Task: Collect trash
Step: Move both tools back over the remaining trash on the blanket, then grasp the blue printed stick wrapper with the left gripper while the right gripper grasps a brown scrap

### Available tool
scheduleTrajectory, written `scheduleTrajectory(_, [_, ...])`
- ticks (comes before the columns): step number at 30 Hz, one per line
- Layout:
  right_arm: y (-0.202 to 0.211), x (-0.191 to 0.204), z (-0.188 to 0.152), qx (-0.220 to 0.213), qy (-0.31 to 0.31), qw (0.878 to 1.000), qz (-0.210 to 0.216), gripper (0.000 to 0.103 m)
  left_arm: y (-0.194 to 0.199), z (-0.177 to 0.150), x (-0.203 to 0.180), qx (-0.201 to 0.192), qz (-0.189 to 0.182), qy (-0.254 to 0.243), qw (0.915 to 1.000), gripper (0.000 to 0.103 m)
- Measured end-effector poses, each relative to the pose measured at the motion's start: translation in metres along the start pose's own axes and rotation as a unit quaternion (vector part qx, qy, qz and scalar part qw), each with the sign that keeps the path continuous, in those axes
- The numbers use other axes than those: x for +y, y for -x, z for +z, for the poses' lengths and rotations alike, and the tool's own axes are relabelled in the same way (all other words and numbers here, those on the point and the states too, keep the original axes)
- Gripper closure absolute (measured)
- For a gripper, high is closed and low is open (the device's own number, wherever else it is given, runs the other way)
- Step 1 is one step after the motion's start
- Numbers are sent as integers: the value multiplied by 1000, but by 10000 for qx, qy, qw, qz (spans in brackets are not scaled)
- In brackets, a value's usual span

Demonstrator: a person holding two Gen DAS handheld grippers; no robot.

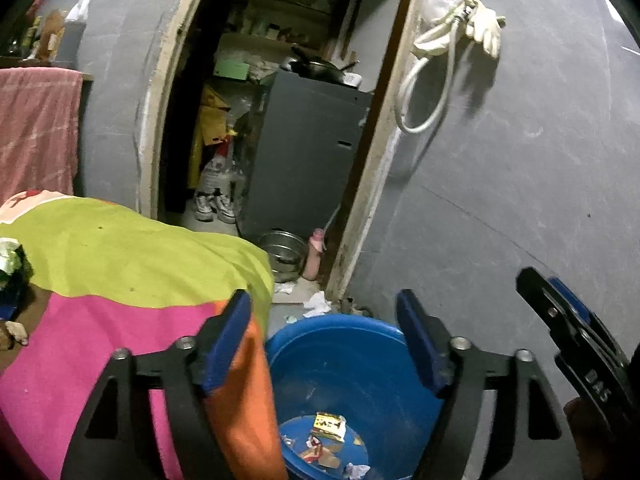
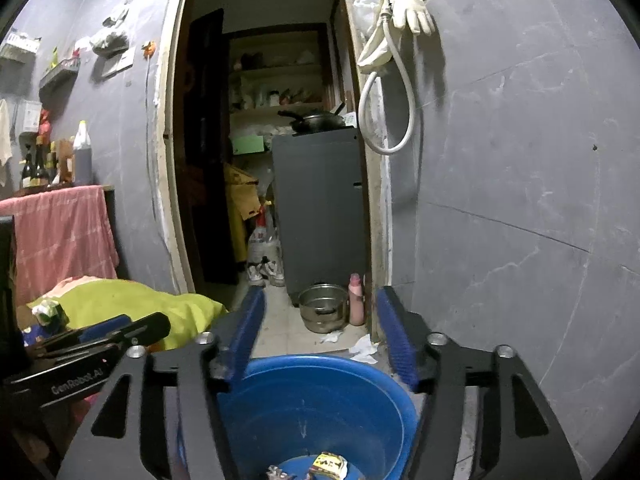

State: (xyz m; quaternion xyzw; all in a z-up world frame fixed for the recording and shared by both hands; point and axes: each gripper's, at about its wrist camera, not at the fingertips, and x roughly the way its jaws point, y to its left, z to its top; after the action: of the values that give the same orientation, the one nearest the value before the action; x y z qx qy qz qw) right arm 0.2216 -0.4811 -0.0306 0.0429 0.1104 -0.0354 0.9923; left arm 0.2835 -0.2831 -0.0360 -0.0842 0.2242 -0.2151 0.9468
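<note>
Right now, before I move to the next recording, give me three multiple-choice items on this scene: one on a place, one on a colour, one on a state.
1. Where does the crumpled white paper scrap lie?
A. on the floor beyond the bucket, near the doorway
B. on the bed cover
C. inside the steel pot

2. What colour is the round plastic bucket holding wrappers?
A. red
B. blue
C. grey

3. How do the left claw and right claw stand?
A. both clamped on wrappers
B. one holds the bucket rim
C. both open, nothing between their pads

Answers: 1 A, the scrap rests on the tiles just past the bucket rim. 2 B, its wall and rim are blue in both views. 3 C, each view shows the blue pads apart with only the bucket behind them.
</note>
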Motion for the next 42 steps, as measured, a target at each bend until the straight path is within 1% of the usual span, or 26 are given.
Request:
scheduleTrajectory(1, [2,-1,1,-42,-41,10000,1,26,3,2,2,-38,27,39,10000,24])
scheduleTrajectory(3, [5,-3,5,-102,-98,9999,0,24,7,7,3,-81,149,46,9998,17])
scheduleTrajectory(4, [6,-3,5,-123,-114,9999,-3,20,10,10,5,-92,208,64,9997,12])
scheduleTrajectory(6, [10,-3,8,-199,-171,9997,17,15,16,13,10,-116,285,134,9994,6])
scheduleTrajectory(8, [15,-2,10,-261,-221,9994,44,10,23,18,17,-127,350,201,9991,5])
scheduleTrajectory(10, [18,0,12,-324,-244,9991,82,0,30,21,23,-127,405,230,9988,4])
scheduleTrajectory(15, [29,11,17,-440,-286,9984,220,0,57,28,37,-258,567,130,9980,3])
scheduleTrajectory(21, [44,34,25,-568,-324,9972,375,0,97,31,57,-452,721,7,9964,2])
scheduleTrajectory(24, [52,53,31,-625,-292,9963,516,0,119,33,72,-540,842,-40,9950,2])
scheduleTrajectory(30, [66,103,39,-701,-99,9940,830,0,162,30,119,-578,1220,-52,9908,2])
scheduleTrajectory(34, [66,137,34,-573,26,9926,1070,0,187,22,151,-487,1480,-56,9878,2])
scheduleTrajectory(38, [62,172,22,-326,214,9905,1318,0,202,10,178,-272,1604,-62,9867,2])
scheduleTrajectory(42, [55,198,10,-58,395,9873,1536,0,208,-2,200,-36,1655,-66,9862,2])
